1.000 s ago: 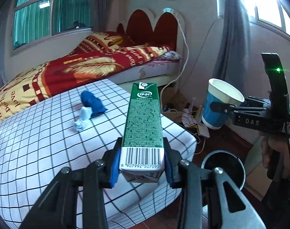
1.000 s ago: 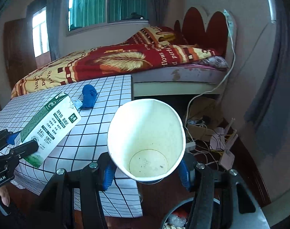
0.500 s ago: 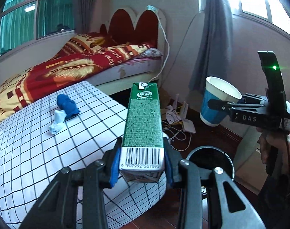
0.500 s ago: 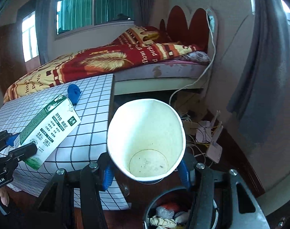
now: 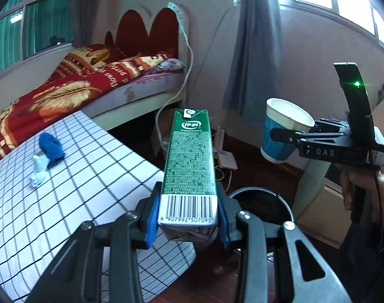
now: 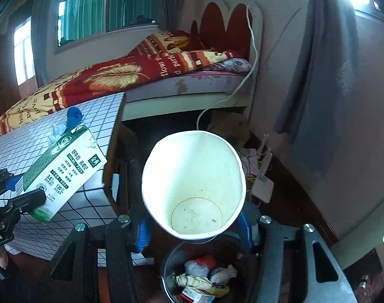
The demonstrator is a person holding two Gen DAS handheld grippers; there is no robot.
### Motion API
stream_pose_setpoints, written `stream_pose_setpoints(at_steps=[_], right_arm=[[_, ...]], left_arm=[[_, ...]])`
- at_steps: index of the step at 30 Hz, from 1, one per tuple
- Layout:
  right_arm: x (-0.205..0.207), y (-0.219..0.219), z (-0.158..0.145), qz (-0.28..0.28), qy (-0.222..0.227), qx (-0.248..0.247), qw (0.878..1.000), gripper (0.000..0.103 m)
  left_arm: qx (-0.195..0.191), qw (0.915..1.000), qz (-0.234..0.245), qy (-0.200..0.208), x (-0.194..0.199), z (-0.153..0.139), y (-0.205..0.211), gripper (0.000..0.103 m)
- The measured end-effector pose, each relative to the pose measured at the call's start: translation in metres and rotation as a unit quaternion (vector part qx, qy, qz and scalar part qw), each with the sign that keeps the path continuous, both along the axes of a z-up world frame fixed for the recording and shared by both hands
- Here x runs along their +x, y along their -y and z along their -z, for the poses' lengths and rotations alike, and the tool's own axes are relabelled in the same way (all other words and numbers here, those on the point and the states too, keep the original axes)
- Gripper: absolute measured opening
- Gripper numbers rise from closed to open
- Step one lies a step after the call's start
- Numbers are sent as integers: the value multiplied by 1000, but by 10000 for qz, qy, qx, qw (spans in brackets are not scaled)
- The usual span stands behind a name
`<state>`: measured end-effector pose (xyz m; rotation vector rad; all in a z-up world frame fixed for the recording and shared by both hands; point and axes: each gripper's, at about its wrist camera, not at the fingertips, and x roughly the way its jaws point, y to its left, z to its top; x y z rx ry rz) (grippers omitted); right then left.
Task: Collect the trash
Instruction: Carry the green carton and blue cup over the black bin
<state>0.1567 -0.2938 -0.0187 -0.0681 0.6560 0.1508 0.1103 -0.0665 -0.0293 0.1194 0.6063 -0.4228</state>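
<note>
The carton [image 5: 188, 166] was clamped by its bottom end in the left gripper [image 5: 187, 221], and the cup [image 6: 194, 184] was pinched low down in the right gripper [image 6: 193, 229] — both carried out past the table [image 5: 91, 176] corner, the cup sitting right over the bin [image 6: 182, 255], the carton just short of it. The likely slip-up: the carton could be let go too early and bounced off the rim onto the floor. The cup could also be squashed and popped loose — thin paper, after all.

Both wrist cameras look forward and downward along their fingers, close up; each sees the other gripper, the white grid-patterned tablecloth [image 5: 73, 176] [image 6: 27, 146] and round black bin [image 5: 262, 199] [image 6: 171, 260].
</note>
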Motion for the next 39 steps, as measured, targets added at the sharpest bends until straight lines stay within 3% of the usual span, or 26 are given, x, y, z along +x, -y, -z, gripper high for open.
stream_pose_setpoints(at_steps=[19,39], right_arm=[[-13,56,29,298,-330,-2,9990,57],[-3,82,130,227,-1465,-170,9888,57]], left_arm=[[129,9965,691,-457,4,36,61,39],[475,9832,1081,-1393,22,106,104,39]])
